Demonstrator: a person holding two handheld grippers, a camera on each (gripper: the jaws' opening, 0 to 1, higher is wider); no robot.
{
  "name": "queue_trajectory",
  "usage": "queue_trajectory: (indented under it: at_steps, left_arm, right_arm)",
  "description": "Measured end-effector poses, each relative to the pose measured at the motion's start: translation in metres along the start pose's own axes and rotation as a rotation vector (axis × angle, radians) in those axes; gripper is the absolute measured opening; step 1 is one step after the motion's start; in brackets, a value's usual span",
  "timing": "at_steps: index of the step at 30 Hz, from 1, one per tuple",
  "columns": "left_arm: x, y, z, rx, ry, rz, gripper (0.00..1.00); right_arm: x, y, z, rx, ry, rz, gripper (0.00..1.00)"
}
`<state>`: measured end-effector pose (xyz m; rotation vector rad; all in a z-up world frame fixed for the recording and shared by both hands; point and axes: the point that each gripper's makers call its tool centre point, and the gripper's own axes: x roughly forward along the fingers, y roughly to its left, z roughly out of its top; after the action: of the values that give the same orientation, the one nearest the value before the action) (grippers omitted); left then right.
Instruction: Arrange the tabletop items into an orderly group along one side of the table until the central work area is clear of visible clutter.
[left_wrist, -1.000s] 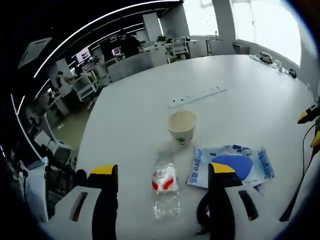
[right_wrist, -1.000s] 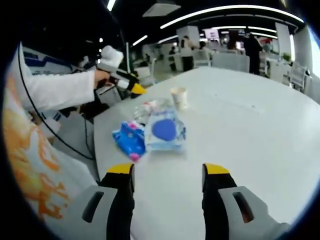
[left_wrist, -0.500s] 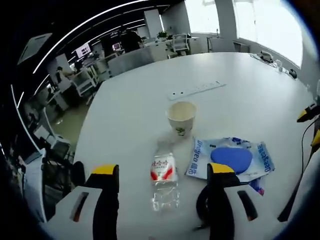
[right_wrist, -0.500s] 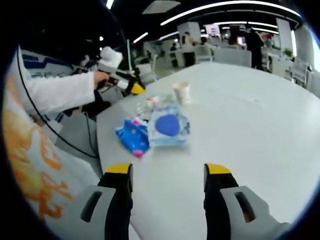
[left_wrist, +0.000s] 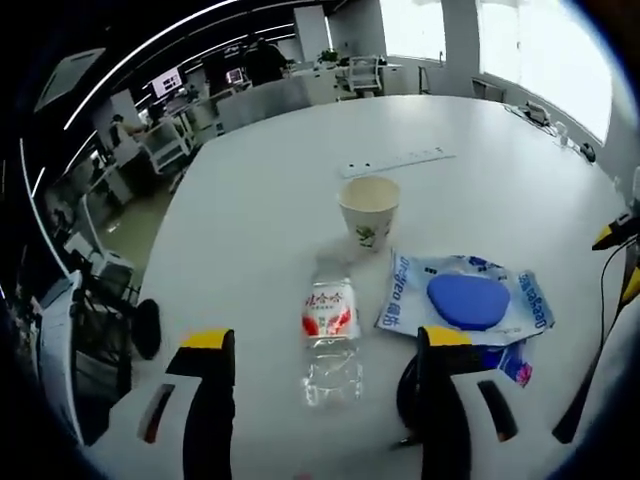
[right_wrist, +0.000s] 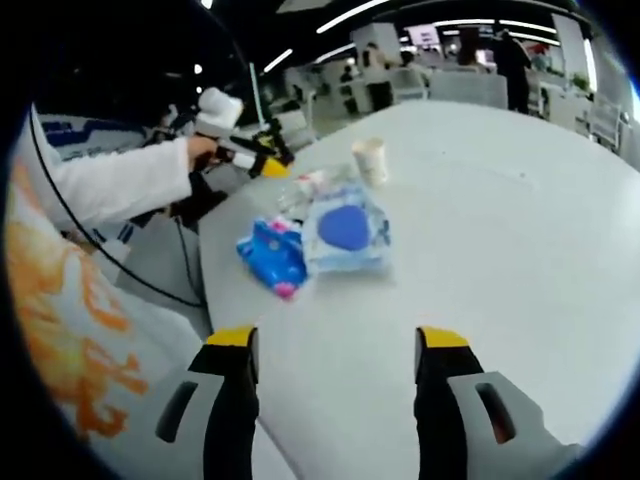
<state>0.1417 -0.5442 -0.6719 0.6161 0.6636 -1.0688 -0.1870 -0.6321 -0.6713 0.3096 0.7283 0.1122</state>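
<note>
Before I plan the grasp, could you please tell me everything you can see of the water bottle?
The bottle is small, clear plastic with a red and white label around its middle. It lies on its side on the white table, lengthwise away from the left hand-held gripper, ahead of its open jaws and apart from them. The cup stands just beyond it and the pouch lies beside it.

In the left gripper view, the clear plastic water bottle (left_wrist: 331, 330) lying near on the white table (left_wrist: 250, 230) wears a red-and-white label with characters too small to read. Right of it, the pale blue flat packet with a dark blue oval (left_wrist: 466, 305) carries blue lettering at both ends, seemingly "Deeyeo", though not sharp enough to be sure.
</note>
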Motion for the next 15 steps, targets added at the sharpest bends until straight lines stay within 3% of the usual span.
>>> queue_trajectory:
  at_steps: [15]
  left_arm:
    - [0.019, 0.002, 0.003, -0.02, 0.024, -0.025, 0.74]
  right_arm:
    - [0.006, -0.003, -0.005, 0.02, 0.036, 0.003, 0.62]
